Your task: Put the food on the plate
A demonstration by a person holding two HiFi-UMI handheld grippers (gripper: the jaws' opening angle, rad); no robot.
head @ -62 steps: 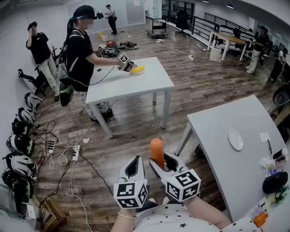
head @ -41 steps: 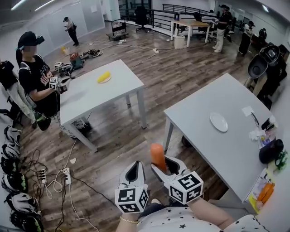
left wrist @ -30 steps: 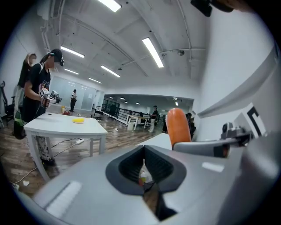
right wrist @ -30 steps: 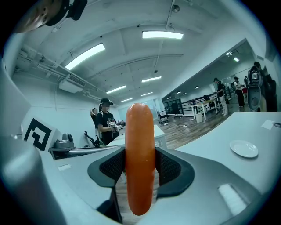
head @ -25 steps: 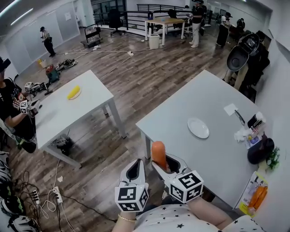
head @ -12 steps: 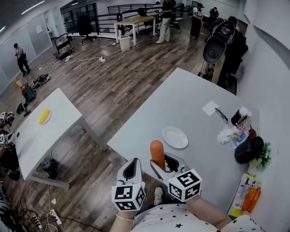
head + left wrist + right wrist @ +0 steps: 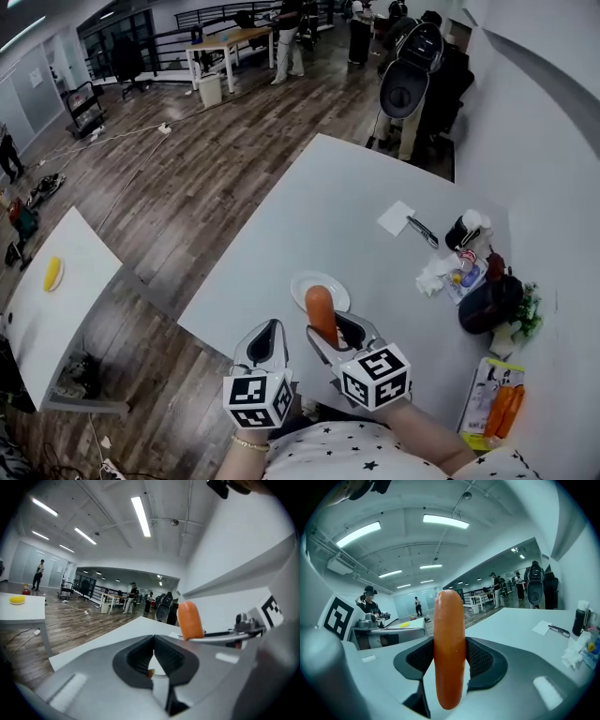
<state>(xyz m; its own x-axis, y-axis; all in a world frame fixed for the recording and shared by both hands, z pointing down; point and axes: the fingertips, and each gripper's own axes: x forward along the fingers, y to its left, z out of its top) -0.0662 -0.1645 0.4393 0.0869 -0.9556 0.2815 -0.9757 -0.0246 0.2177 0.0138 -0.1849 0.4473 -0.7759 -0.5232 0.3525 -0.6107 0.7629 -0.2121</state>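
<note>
My right gripper (image 7: 330, 330) is shut on an orange sausage (image 7: 321, 312), which stands upright between the pads (image 7: 449, 653). In the head view the sausage hangs just in front of a small white plate (image 7: 305, 283) that lies near the front edge of the grey table (image 7: 347, 216). My left gripper (image 7: 269, 336) is beside the right one, off the table's near edge, shut with nothing in it (image 7: 153, 656). From the left gripper view the sausage (image 7: 190, 619) shows to the right.
At the table's right side lie a paper slip (image 7: 397, 218), a pen, a bottle (image 7: 465, 230), tissues, a dark cap (image 7: 487, 305) and a carrot packet (image 7: 500, 410). A second white table (image 7: 42, 309) with a yellow item stands left. People stand at the far end.
The view has swung towards the grey table: the plate has come from well ahead to just behind the sausage. Both grippers keep their pose and the sausage stays gripped.
</note>
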